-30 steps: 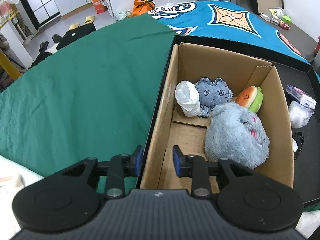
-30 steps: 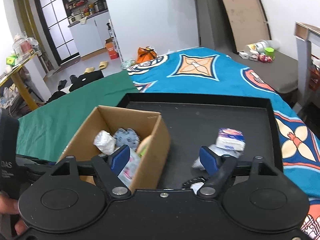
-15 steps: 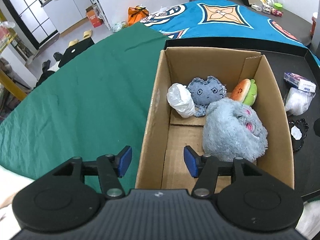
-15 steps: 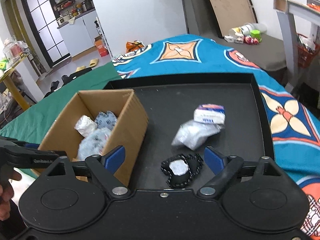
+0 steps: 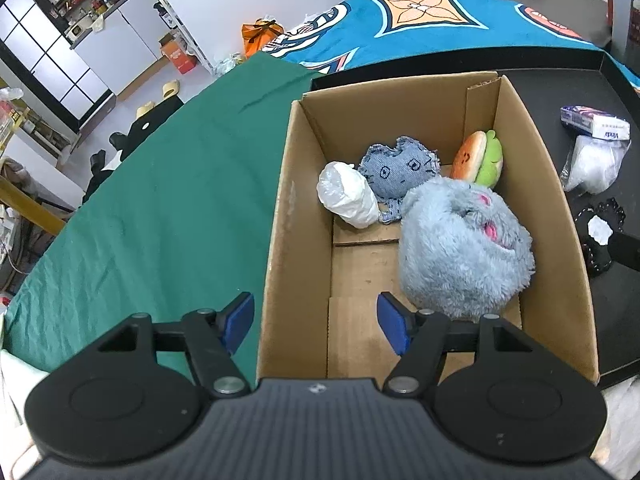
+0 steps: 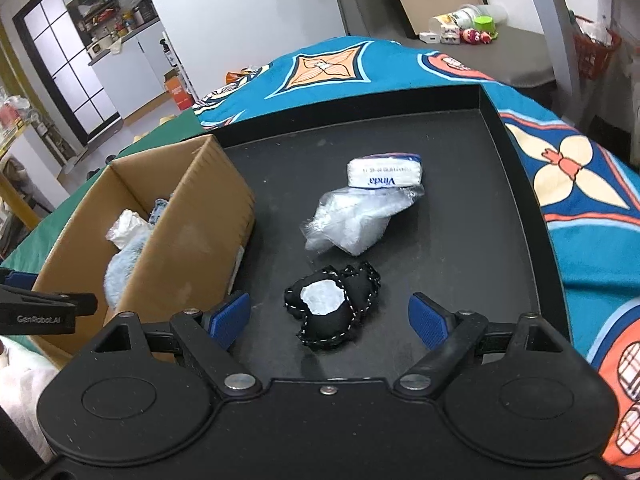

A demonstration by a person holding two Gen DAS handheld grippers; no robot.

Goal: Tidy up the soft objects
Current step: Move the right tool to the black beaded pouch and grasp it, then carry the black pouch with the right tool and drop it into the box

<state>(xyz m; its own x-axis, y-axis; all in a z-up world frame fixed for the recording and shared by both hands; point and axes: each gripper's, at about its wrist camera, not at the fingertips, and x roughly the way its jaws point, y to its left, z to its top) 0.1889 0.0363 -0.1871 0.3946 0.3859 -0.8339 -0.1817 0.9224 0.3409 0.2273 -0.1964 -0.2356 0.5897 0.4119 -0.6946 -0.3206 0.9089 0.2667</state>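
A cardboard box [image 5: 560, 200] [image 6: 192, 232] holds a grey fluffy plush [image 5: 460, 248], a denim plush [image 5: 400, 168], a burger plush [image 5: 478, 156] and a white bag bundle [image 5: 348, 196]. On the black tray [image 6: 460, 200] lie a black stitched pouch [image 6: 332, 308], a clear plastic bag [image 6: 356, 220] and a Vinda tissue pack [image 6: 384, 170]. My left gripper [image 5: 316, 322] is open, its fingers astride the box's near left wall. My right gripper [image 6: 330, 320] is open and empty, just above the near side of the black pouch.
A green cloth [image 5: 160, 200] covers the table left of the box. A blue patterned cloth [image 6: 580, 184] lies under and right of the tray. Small bottles and toys [image 6: 464, 28] stand on a far table. Floor clutter [image 5: 176, 56] shows beyond the table.
My left gripper has opened wide at the box's near left wall. My right gripper has moved right from the box to over the black pouch on the tray.
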